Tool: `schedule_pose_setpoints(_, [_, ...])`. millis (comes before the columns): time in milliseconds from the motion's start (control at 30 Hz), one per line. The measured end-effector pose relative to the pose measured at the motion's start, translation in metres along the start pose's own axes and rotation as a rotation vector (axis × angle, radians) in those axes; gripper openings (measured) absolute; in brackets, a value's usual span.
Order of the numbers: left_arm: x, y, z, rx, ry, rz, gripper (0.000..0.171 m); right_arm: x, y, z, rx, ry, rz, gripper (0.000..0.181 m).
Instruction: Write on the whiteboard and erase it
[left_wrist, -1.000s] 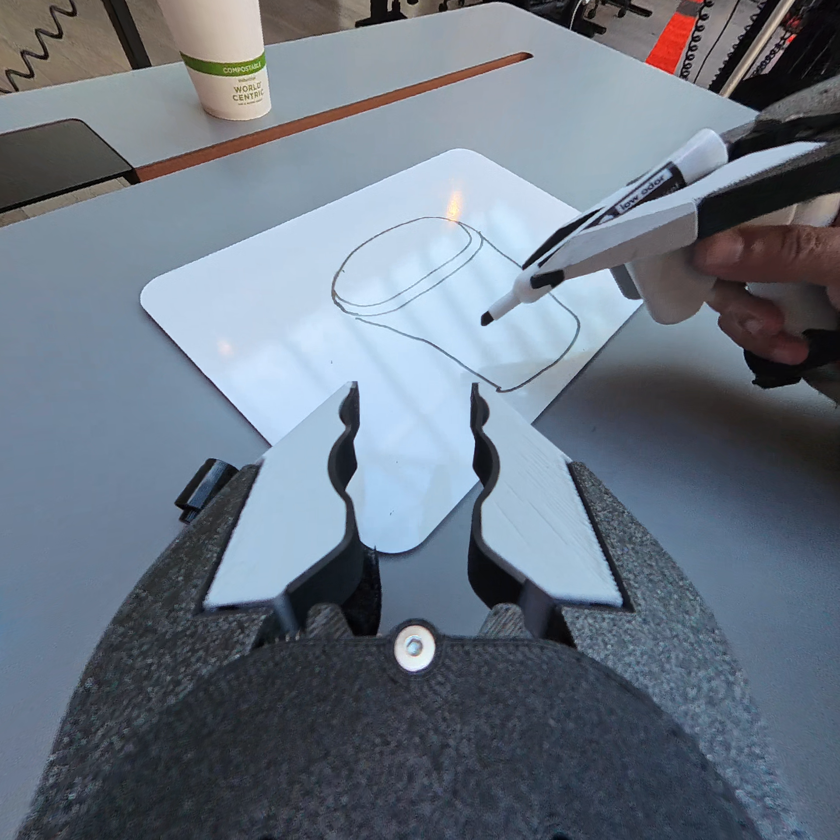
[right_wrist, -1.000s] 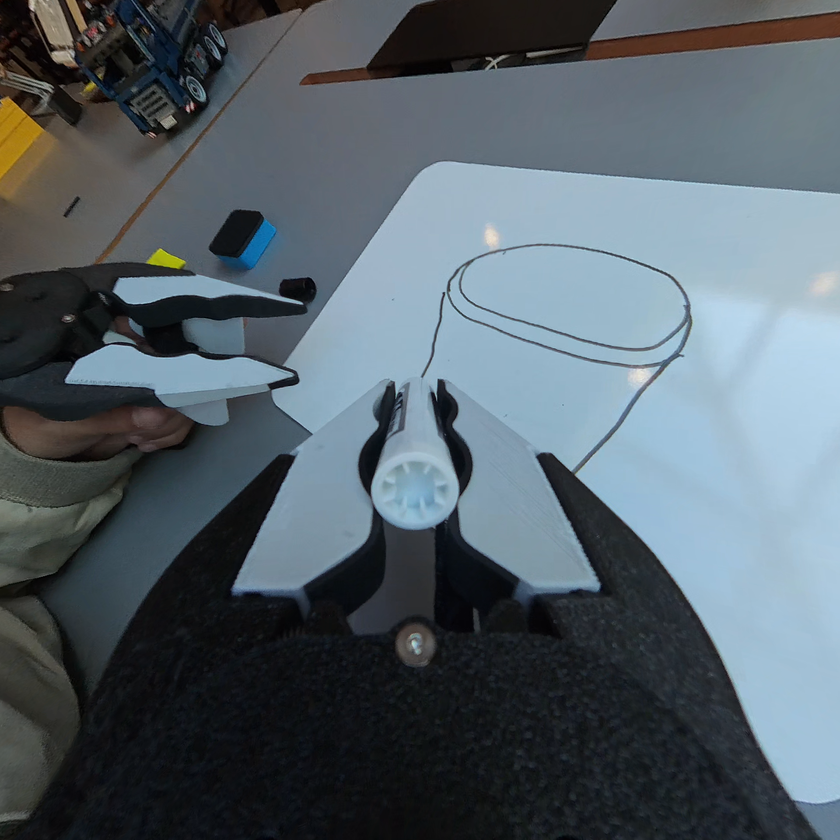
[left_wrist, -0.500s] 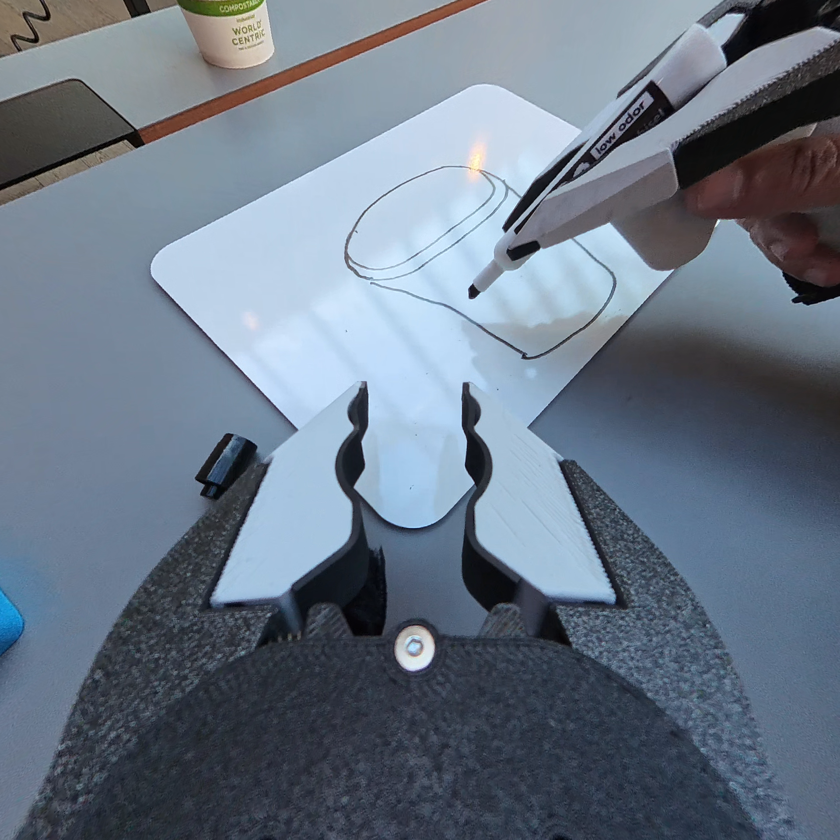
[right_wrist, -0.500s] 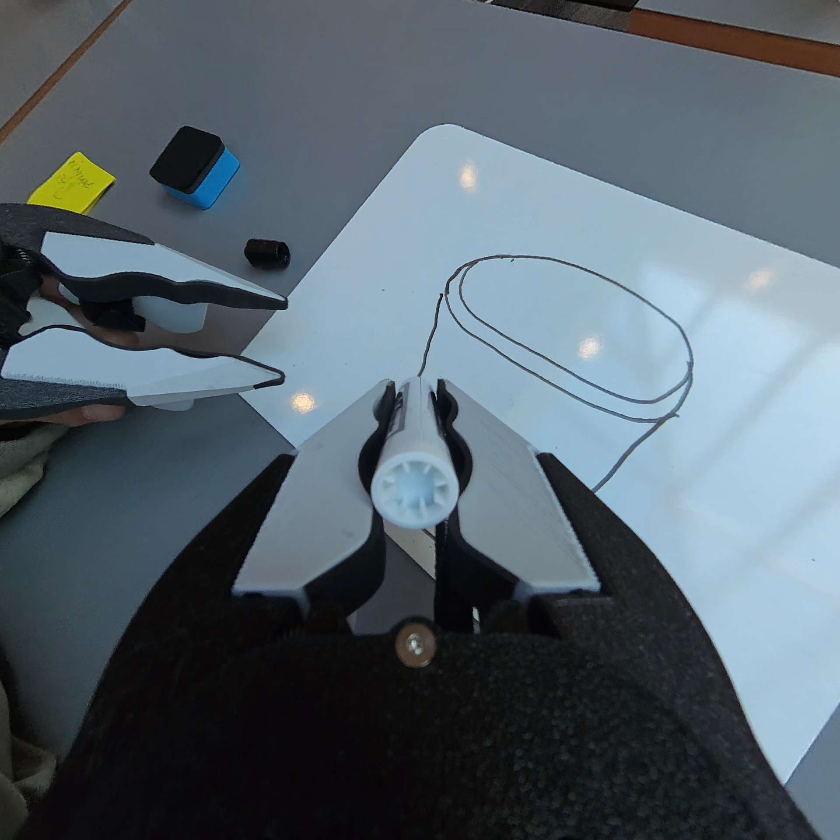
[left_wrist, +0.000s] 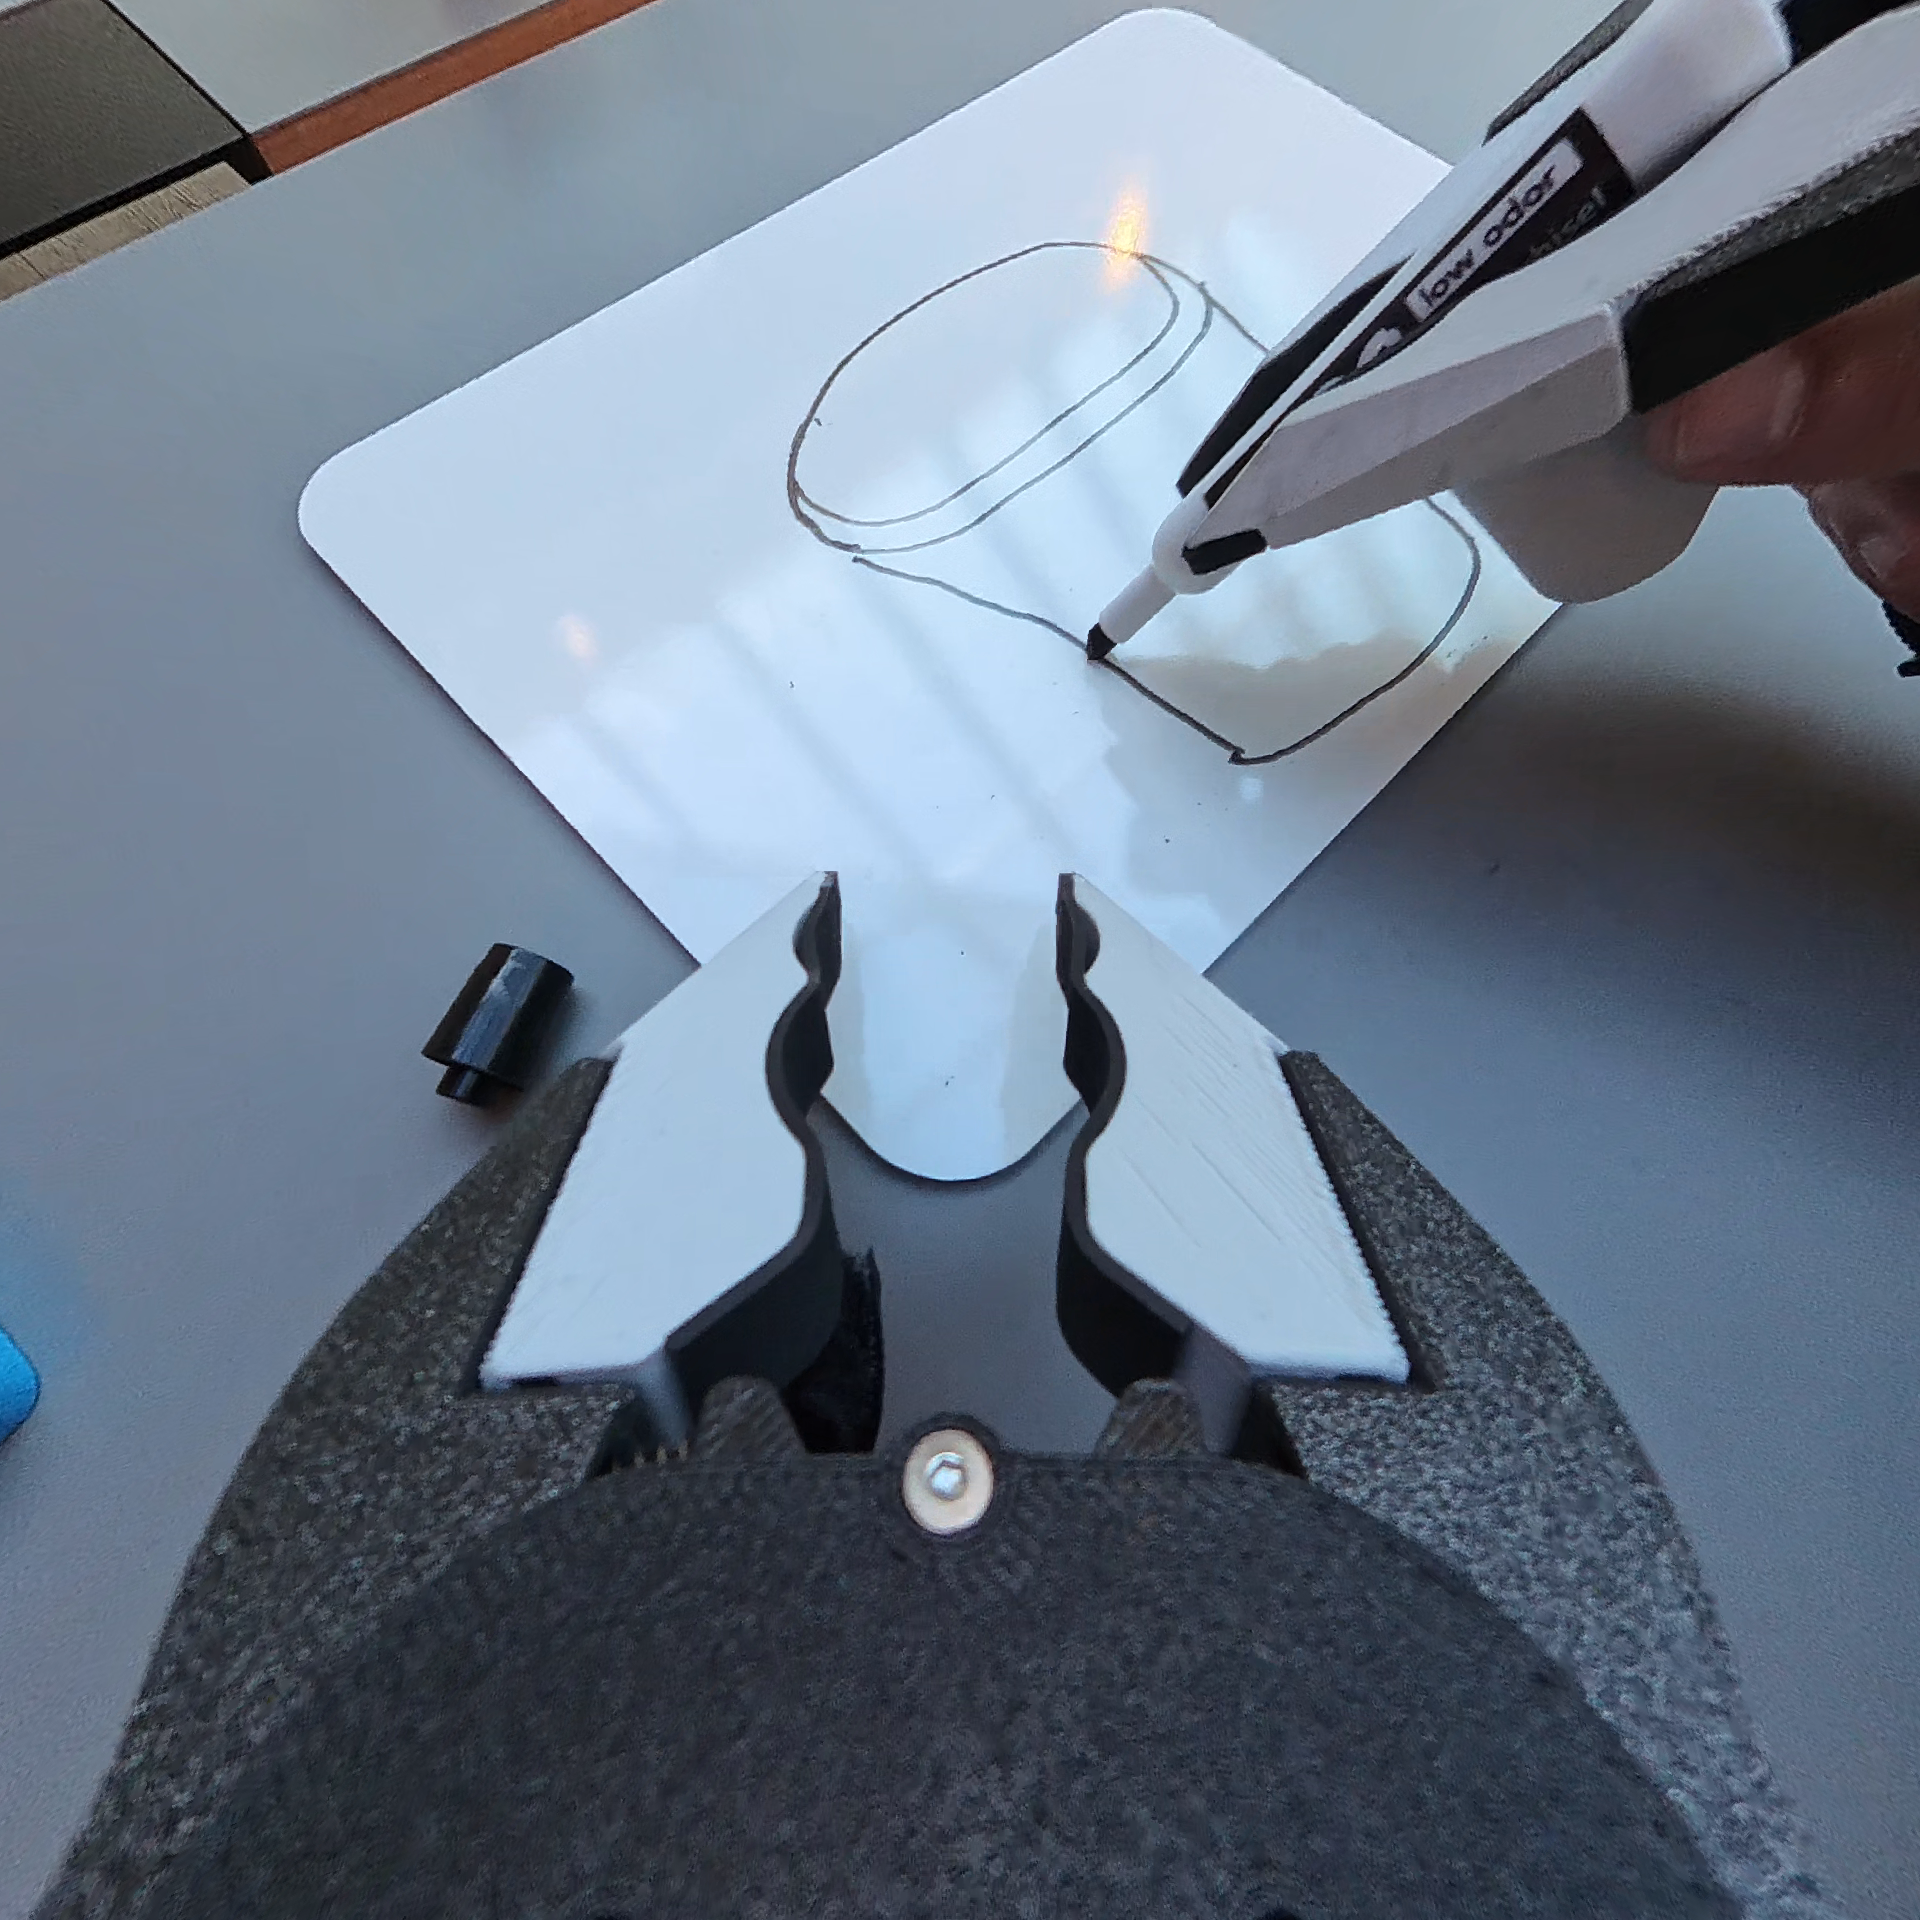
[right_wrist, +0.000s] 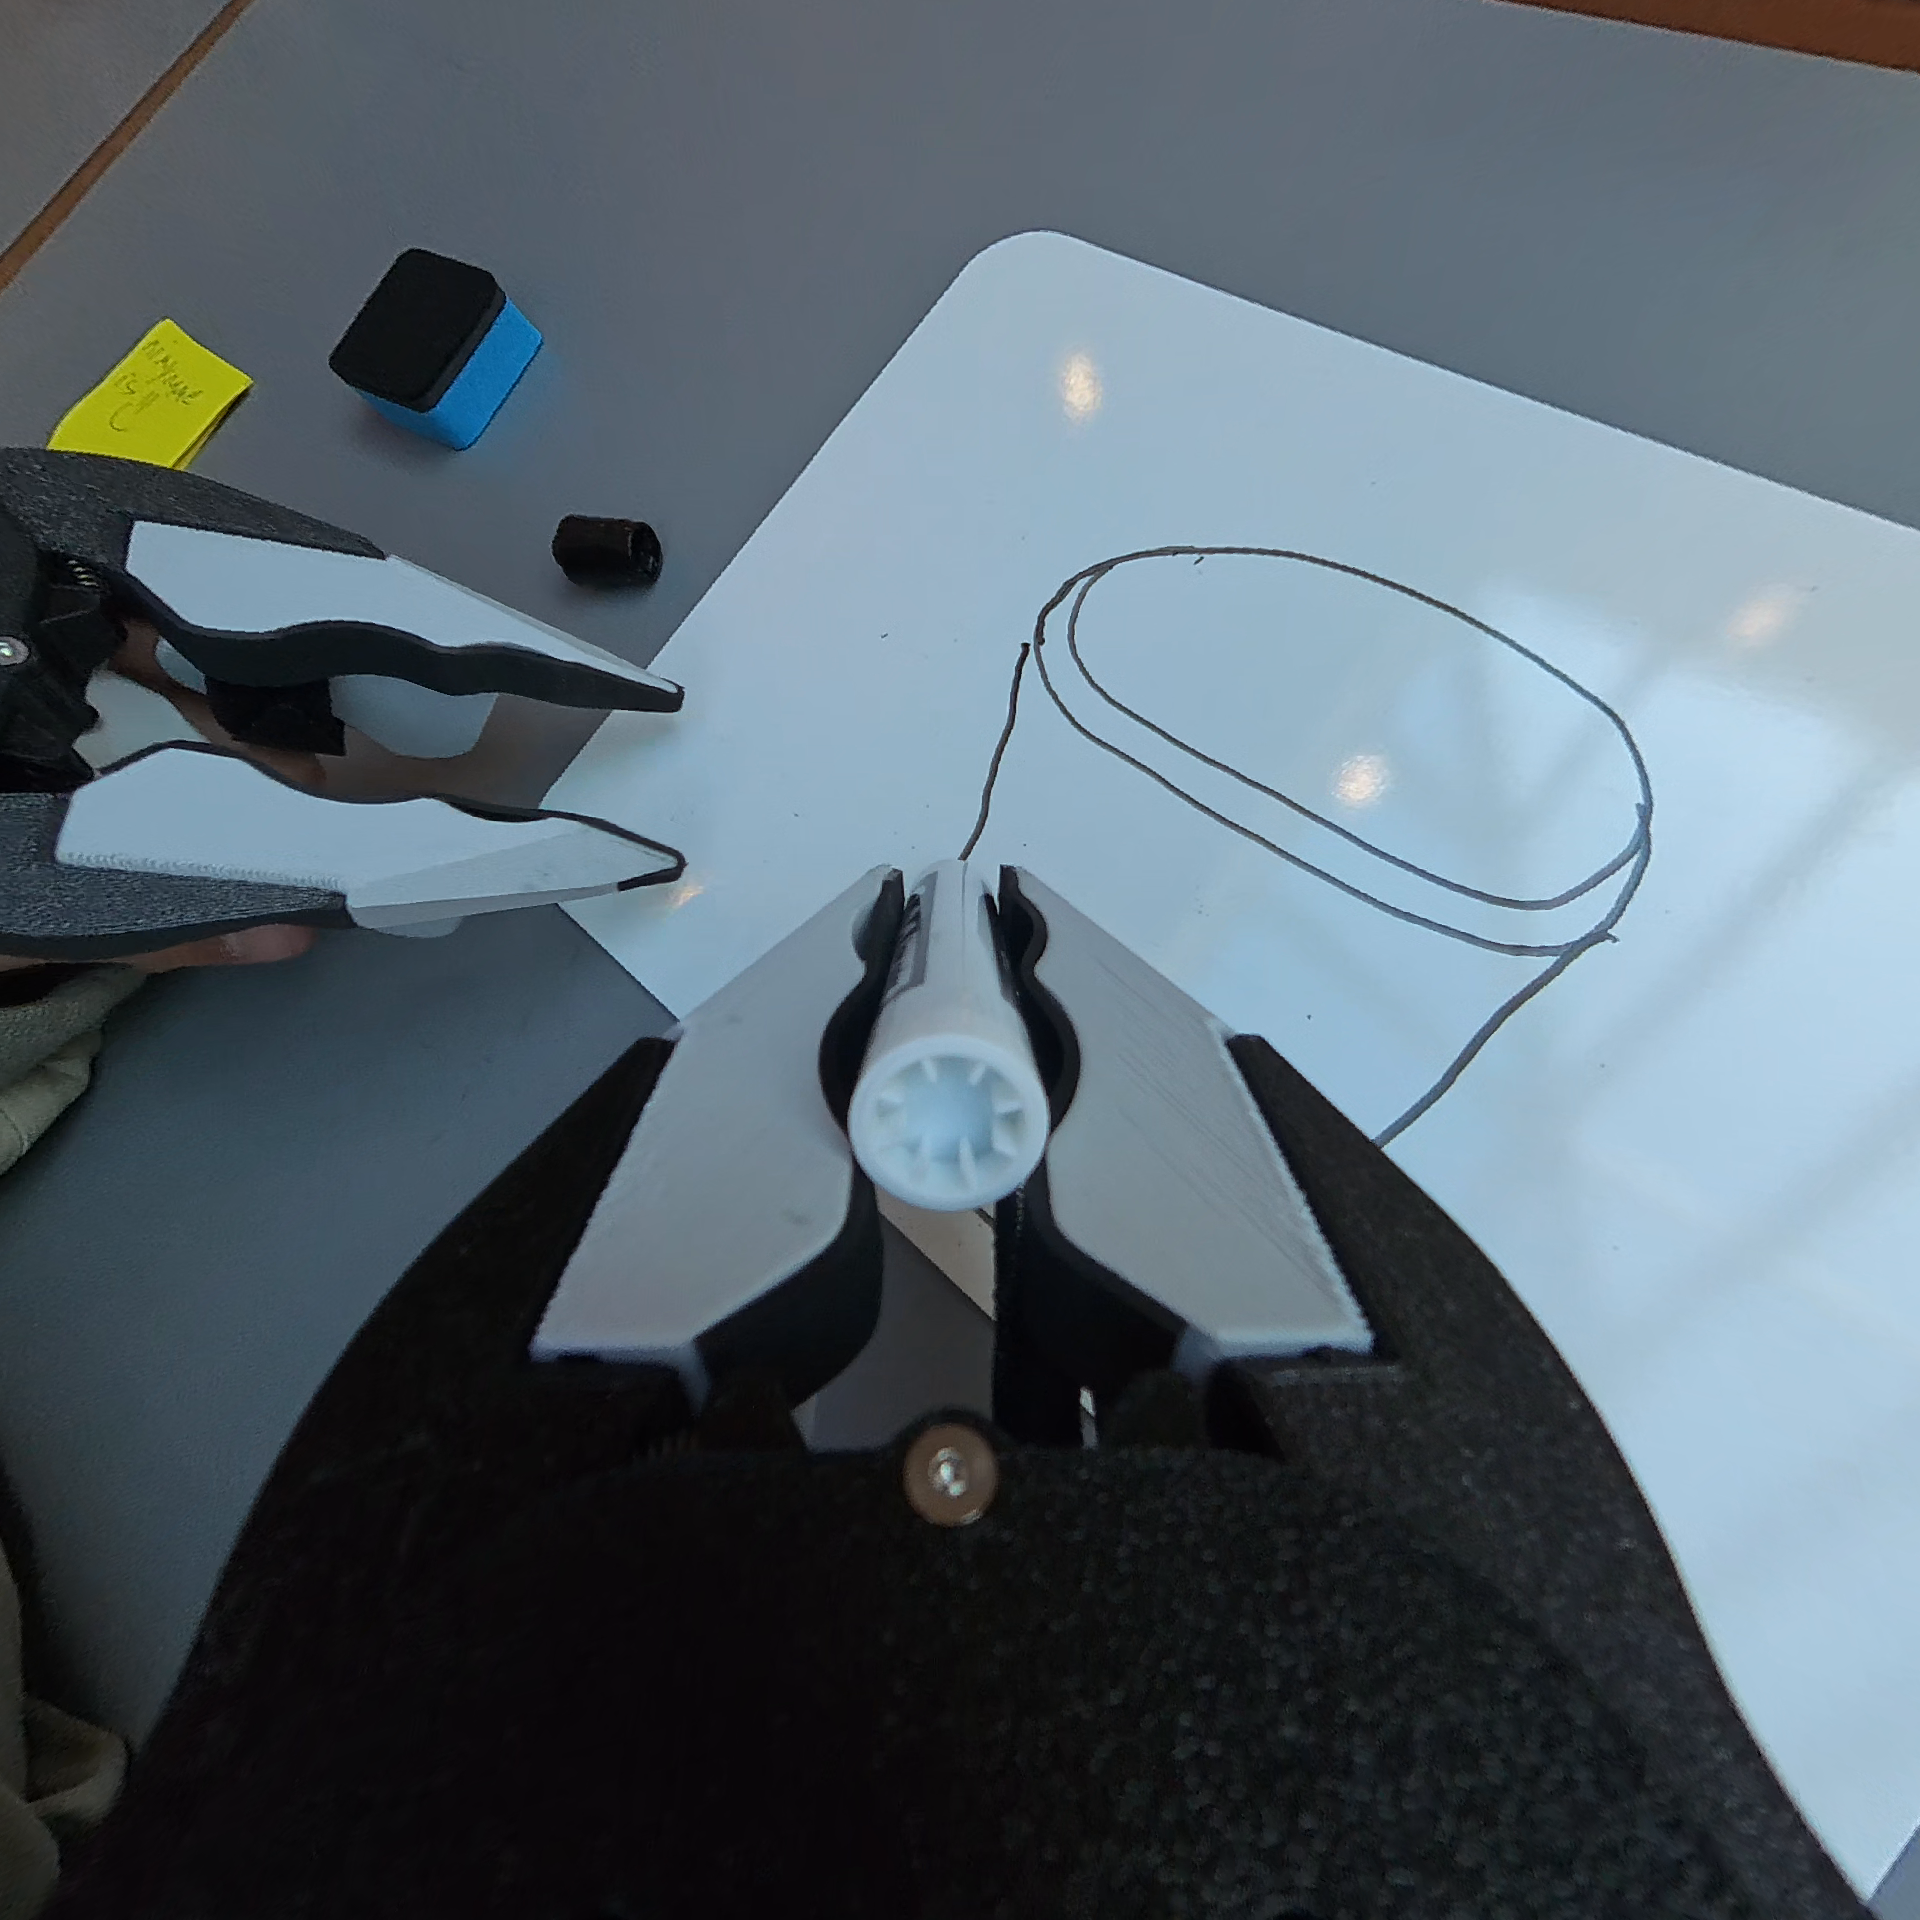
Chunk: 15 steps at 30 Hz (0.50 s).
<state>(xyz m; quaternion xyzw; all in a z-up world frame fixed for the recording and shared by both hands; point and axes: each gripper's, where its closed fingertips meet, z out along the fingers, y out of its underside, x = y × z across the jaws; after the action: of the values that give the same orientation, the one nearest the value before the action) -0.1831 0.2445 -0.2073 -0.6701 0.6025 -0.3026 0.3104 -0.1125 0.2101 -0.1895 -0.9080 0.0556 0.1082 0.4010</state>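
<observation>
A small whiteboard (left_wrist: 665, 582) lies on the grey table and bears a drawn outline of a cup (left_wrist: 997, 416). My right gripper (right_wrist: 948, 883) is shut on a white marker (right_wrist: 951, 1081). In the left wrist view the marker (left_wrist: 1361, 353) comes in from the upper right and its black tip (left_wrist: 1099, 646) rests on the drawn line. My left gripper (left_wrist: 945, 894) is open and empty, hovering over the board's near corner. It also shows in the right wrist view (right_wrist: 675, 774) at the left. The whiteboard (right_wrist: 1247, 436) fills the right wrist view.
A black marker cap (left_wrist: 499, 1020) lies on the table left of the board's corner; it also shows in the right wrist view (right_wrist: 608, 549). A blue and black eraser block (right_wrist: 436, 348) and a yellow sticky note (right_wrist: 151, 395) lie farther left. A person's hand (left_wrist: 1787, 405) holds the right gripper.
The right gripper has brought the marker down until its tip meets the board at the drawn line. The left gripper has drawn back a little and stayed open.
</observation>
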Motion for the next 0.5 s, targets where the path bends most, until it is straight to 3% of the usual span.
schedule_pose_setpoints(100, [-0.003, 0.0084, 0.0038, -0.051, -0.024, 0.009, 0.042, 0.0002, 0.0008, -0.0005, -0.007, -0.004, 0.009, 0.018])
schedule_pose_setpoints(500, [-0.0032, 0.0087, 0.004, -0.052, -0.025, 0.004, 0.042, -0.0002, 0.0068, -0.0066, -0.033, -0.014, 0.027, 0.018])
